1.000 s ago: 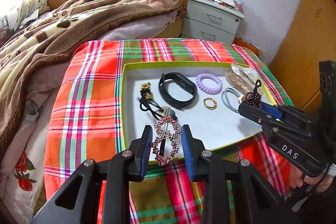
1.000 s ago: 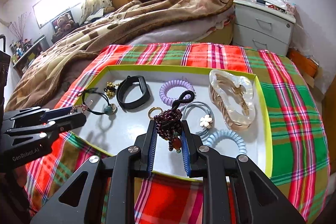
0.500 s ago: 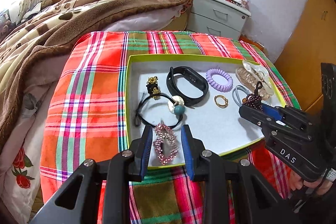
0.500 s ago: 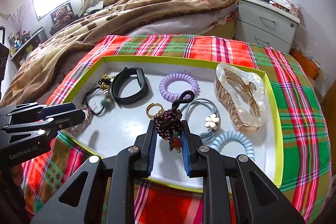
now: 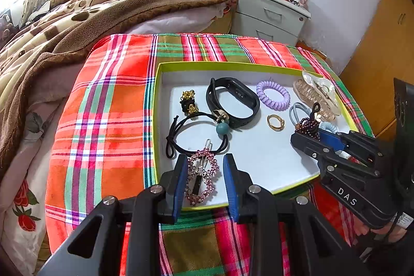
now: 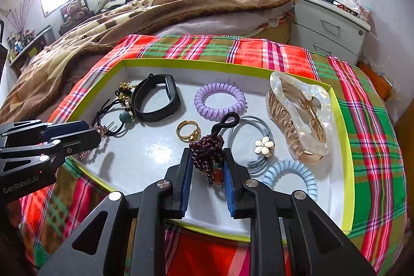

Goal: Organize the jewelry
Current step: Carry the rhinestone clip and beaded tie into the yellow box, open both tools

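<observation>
Left gripper (image 5: 204,179), marked "GenRobot.AI", clamps pink rhinestone hair clip (image 5: 203,176) at tray (image 6: 348,172) front edge | right gripper (image 6: 207,173), "DAS", pinches dark beaded bracelet (image 6: 207,150).

2 coil hair ties (image 6: 220,101), 1 ring (image 6: 188,130), 1 claw clip (image 6: 300,115), 1 watch band (image 6: 156,101)

Nightstand (image 6: 333,25) clutter too small

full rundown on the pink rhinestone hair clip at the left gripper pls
The pink rhinestone hair clip is an open ring of small pink stones with a clear-stone cluster and a silver metal clasp bar running through it, its tip poking past the ring. It sits lengthwise between the left gripper's blue-padded fingers, over the near edge of the white, green-rimmed tray. Whether the pads actually press on it is unclear.
</observation>
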A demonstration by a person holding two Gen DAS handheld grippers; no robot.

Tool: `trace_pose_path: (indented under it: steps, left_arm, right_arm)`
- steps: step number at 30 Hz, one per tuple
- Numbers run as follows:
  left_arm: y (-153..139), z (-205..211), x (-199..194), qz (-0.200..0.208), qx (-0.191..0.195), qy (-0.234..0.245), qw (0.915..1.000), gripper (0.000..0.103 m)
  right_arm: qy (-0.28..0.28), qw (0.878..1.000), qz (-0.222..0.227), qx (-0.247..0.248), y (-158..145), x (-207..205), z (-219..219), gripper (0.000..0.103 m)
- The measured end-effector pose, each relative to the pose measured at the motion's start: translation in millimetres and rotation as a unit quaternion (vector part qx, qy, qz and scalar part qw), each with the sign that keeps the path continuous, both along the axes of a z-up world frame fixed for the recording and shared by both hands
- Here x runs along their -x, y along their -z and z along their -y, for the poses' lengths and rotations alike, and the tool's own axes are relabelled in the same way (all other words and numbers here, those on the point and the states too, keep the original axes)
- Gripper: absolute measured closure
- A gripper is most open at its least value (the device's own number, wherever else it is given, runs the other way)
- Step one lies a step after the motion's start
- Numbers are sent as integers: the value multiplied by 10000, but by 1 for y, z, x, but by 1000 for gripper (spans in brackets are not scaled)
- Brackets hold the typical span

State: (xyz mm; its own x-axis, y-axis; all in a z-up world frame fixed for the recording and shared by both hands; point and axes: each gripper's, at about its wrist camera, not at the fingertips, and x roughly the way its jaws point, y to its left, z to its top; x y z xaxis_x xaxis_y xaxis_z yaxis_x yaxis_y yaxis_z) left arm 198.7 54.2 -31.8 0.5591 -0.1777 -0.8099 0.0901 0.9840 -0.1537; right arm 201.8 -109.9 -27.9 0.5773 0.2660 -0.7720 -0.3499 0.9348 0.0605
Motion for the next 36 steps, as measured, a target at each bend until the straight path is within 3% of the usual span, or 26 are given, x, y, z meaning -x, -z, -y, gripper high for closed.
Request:
trace_pose_path:
  steps: [5, 10, 20, 23, 36]
  left_arm:
    - [0, 1, 0, -3, -32, 4, 10000, 74]
    - [1, 1, -1, -19, 0, -2, 10000, 73]
    - [0, 1, 0, -26, -20, -13, 10000, 71]
    - [-2, 2, 1, -13, -17, -19, 10000, 67]
    - [-25, 8, 26, 381, -253, -263, 9986, 65]
  right_arm:
    - [-15, 10000, 14, 55, 1, 1, -2, 79]
    - [54, 9999, 32, 91, 1, 1, -2, 69]
    - [116, 9999, 57, 74, -1, 3, 0, 67]
    - [139, 9999, 94, 9, -4, 6, 2, 54]
    - [356, 9979, 451, -299, -30, 39, 10, 53]
